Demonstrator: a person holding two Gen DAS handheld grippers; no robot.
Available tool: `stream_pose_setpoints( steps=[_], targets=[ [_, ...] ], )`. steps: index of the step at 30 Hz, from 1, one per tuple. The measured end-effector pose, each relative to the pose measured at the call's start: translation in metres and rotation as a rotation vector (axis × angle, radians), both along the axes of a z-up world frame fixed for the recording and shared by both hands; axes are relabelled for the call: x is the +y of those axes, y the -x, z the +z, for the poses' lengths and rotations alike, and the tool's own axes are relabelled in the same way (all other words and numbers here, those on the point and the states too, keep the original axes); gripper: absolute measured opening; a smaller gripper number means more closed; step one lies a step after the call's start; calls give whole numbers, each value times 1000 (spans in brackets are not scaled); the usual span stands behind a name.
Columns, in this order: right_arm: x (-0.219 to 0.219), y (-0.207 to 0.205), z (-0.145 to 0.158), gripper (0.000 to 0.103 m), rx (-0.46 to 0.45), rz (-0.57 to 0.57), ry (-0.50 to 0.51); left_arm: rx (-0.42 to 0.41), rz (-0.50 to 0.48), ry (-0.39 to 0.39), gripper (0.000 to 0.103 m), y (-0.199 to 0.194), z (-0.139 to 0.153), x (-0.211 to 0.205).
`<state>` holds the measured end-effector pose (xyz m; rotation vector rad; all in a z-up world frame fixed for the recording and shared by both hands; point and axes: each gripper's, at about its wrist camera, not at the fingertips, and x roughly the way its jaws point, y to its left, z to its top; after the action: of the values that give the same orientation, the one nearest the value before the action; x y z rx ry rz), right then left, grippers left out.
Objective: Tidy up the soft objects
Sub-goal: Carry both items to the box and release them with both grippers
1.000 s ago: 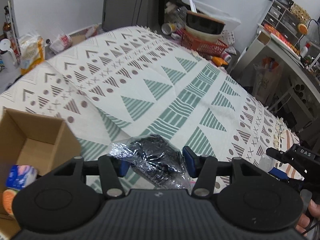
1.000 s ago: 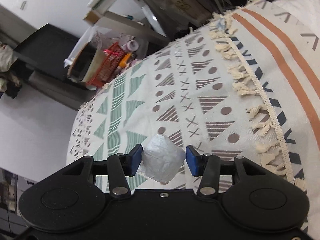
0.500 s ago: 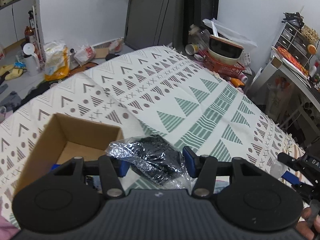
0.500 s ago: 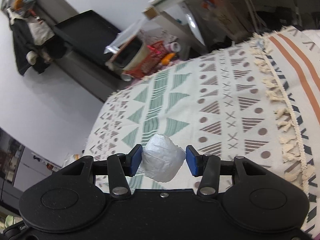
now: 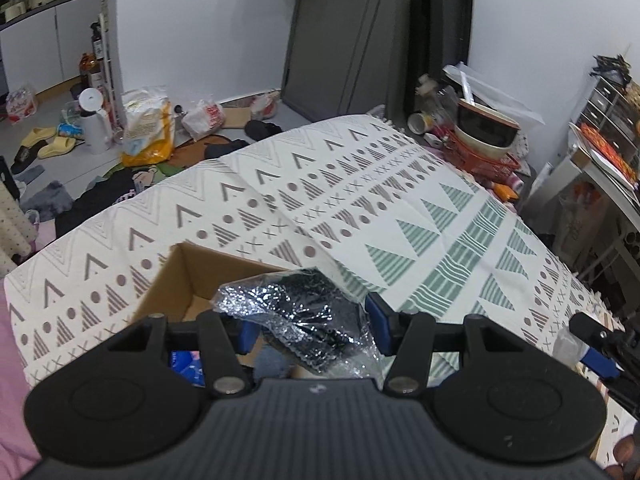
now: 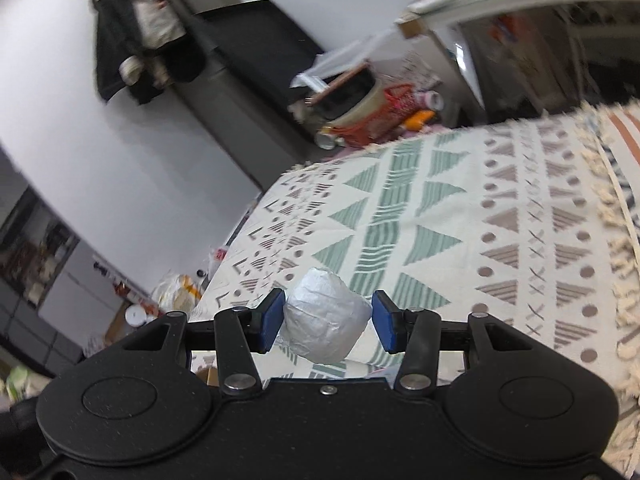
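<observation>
Left gripper (image 5: 310, 326): closed on a crinkly clear bag (image 5: 296, 316) with something black inside; blue pads (image 5: 378, 326) pressed to both sides of it.
Bag: held in the air, above the right part of the cardboard box (image 5: 182, 280); shiny plastic bunched out toward the left pad and spilling down below the jaws.
Cardboard box: open at the top, on the patterned blanket (image 5: 400, 216) near its left edge; partly hidden behind the left gripper's body; something blue and white (image 5: 186, 362) showing inside, too hidden to name.
Right gripper (image 6: 326, 316): closed on a white wrapped bundle (image 6: 324, 316); blue pads (image 6: 272, 314) touching it left and right.
Bundle: rounded, wrinkled white wrapping, held clear of the blanket (image 6: 500, 216), over the part with green triangles.
Right gripper in the left camera: a black finger with a blue pad (image 5: 596, 356) at the right edge, just over the blanket's fringed right edge; a pale lump beside that pad, too small to tell more.
Blanket: cream, with rows of brown and green triangles, dots and crosses; tassels along the right edge.
Beyond the far edge: a red basket (image 5: 488, 160) with a bowl stacked on it, against the wall.
Floor, left of the blanket: bags, yellow slippers (image 5: 48, 142), bottles and clothes scattered about.
</observation>
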<state>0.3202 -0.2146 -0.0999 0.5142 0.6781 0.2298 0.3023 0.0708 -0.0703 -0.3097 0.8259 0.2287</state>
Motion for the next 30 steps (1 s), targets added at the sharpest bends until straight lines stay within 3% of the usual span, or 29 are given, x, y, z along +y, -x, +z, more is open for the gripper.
stream_pose_setpoints(
  steps=[20,30],
  targets=[
    [95,16,2,47,-42,234,91,56,98,10,53,-5,-38,75],
    [146,17,-12,47,-24,349,113,98,124,69,54,-18,-67,110]
  ],
)
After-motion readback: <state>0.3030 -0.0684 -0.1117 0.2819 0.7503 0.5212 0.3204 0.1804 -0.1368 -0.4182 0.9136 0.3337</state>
